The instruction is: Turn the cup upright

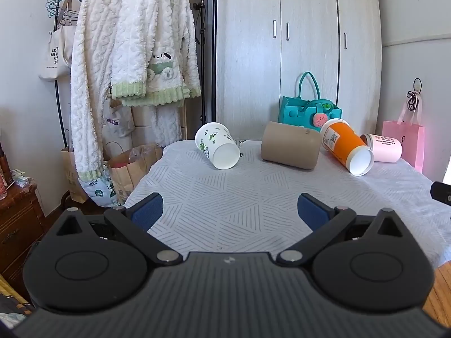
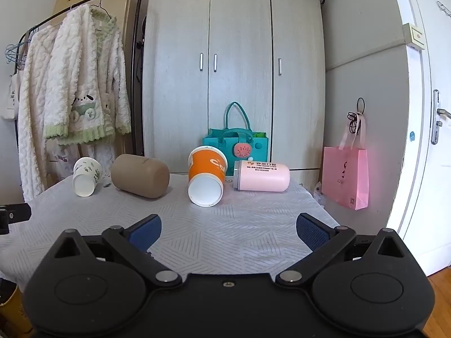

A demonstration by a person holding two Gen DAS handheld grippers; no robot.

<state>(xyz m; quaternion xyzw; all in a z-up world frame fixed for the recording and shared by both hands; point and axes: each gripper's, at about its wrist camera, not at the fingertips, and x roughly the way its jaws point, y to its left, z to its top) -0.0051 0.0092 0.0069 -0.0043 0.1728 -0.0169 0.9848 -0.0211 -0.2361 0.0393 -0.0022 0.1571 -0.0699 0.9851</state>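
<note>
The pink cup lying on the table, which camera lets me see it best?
The right wrist view: the pink cup lies on its side there in full, printed label and grey end showing. In the left wrist view the pink cup sits far right, partly hidden behind the orange cup.

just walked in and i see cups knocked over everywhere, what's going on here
Four cups lie on their sides on the cloth-covered table: a white cup with green print, a brown cup, an orange cup and a pink cup. A person holds two grippers, the left gripper and the right gripper, both open, short of the cups. None is upright yet.
</note>
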